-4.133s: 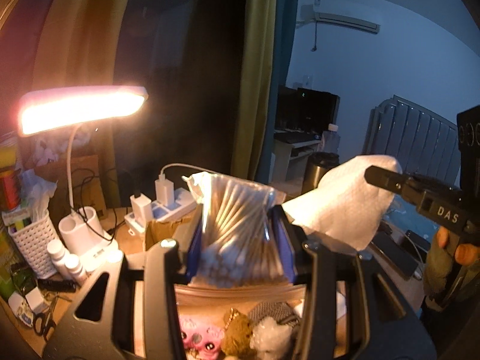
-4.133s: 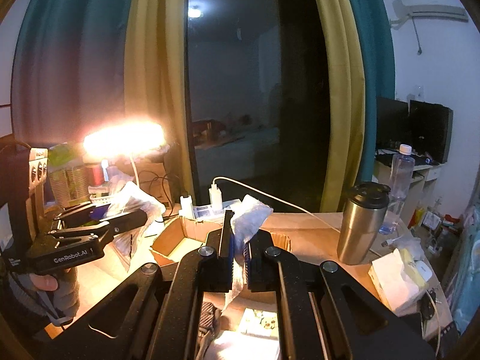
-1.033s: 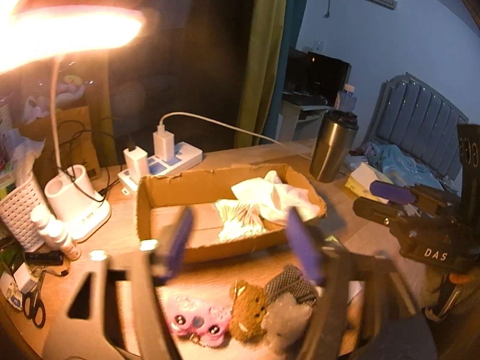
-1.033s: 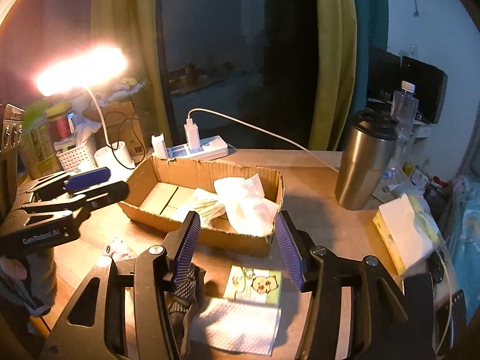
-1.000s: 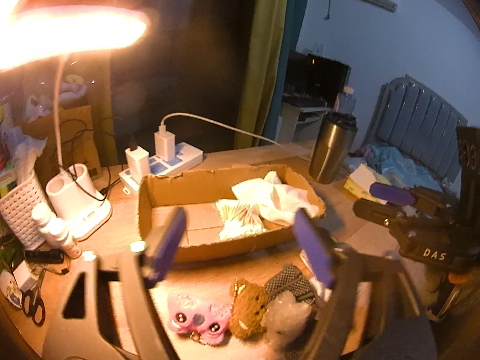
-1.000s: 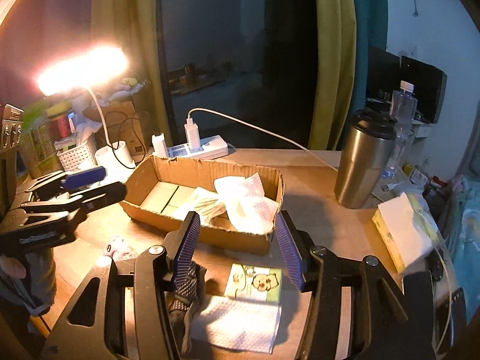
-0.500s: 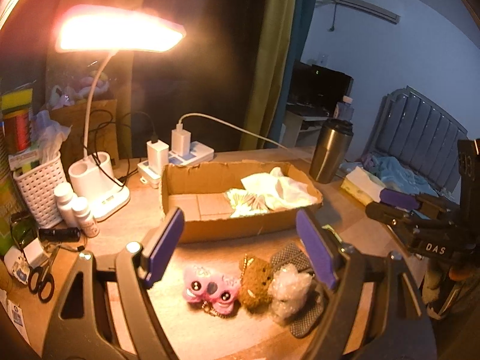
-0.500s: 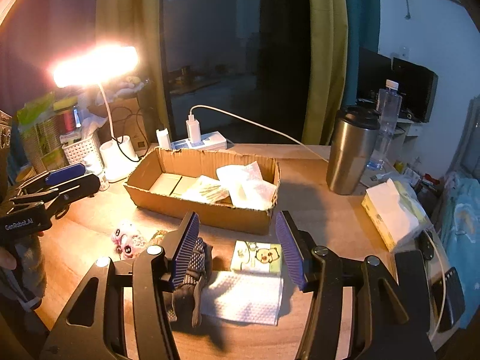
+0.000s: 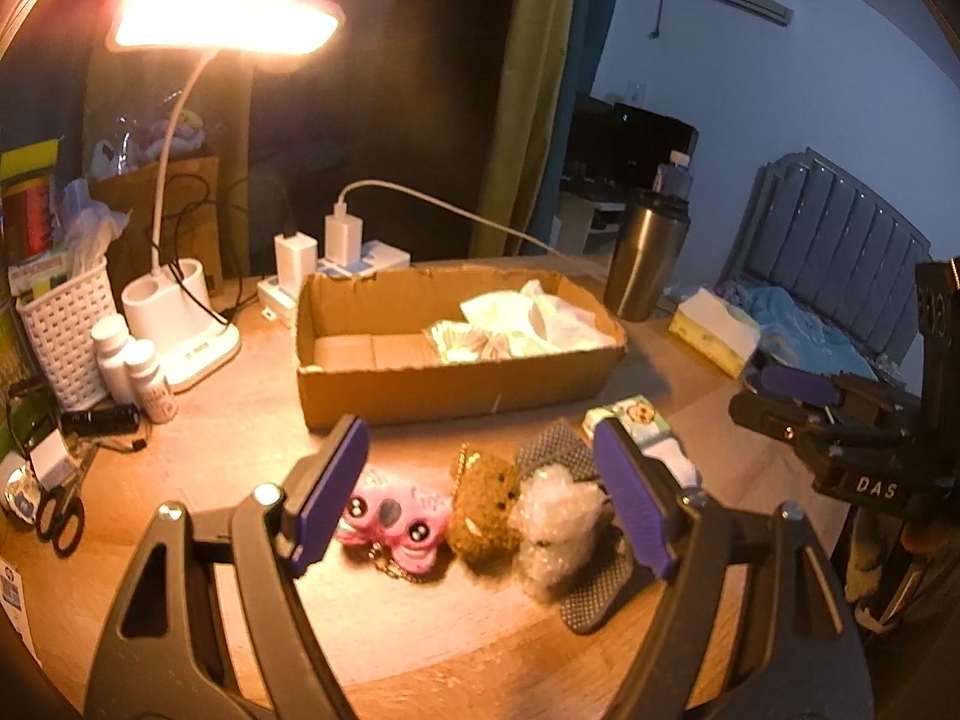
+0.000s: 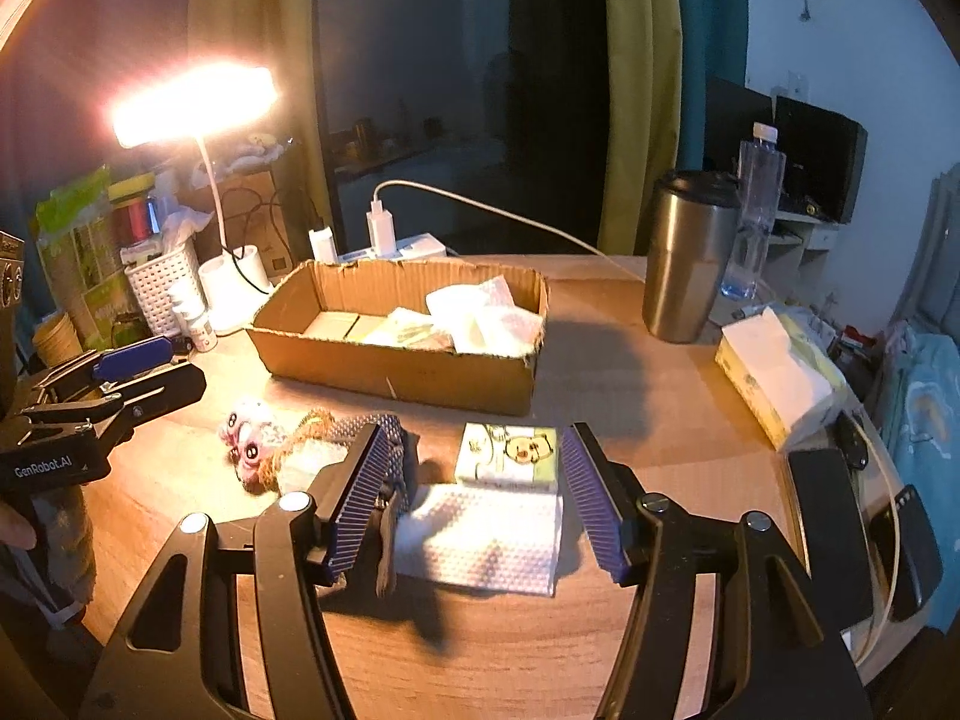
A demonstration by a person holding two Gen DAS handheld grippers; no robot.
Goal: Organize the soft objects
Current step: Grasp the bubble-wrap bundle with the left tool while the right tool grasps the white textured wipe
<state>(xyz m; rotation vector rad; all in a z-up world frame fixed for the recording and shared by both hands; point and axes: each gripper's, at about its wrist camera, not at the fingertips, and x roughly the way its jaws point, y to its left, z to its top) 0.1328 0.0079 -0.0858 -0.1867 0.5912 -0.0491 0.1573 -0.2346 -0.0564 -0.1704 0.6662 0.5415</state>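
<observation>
Both grippers are black plastic frames with triangular cut-outs and silver screws at the joints, each carrying two ribbed purple-blue fingers (image 10: 360, 498). The left gripper (image 10: 129, 369) bears white "GenRobot.AI" lettering on its side. The right gripper (image 9: 798, 396) is marked "DAS".

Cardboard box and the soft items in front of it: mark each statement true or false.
1. The cardboard box already holds white tissue. True.
2. The left tool is shut on the pink plush toy. False: its jaws stand open, and the toy lies on the table.
3. The steel tumbler stands inside the box. False: it stands on the table, off the box's right end.
4. The right tool hangs open over a folded white paper towel. True.
5. The desk lamp is switched off. False: it is lit.
</observation>
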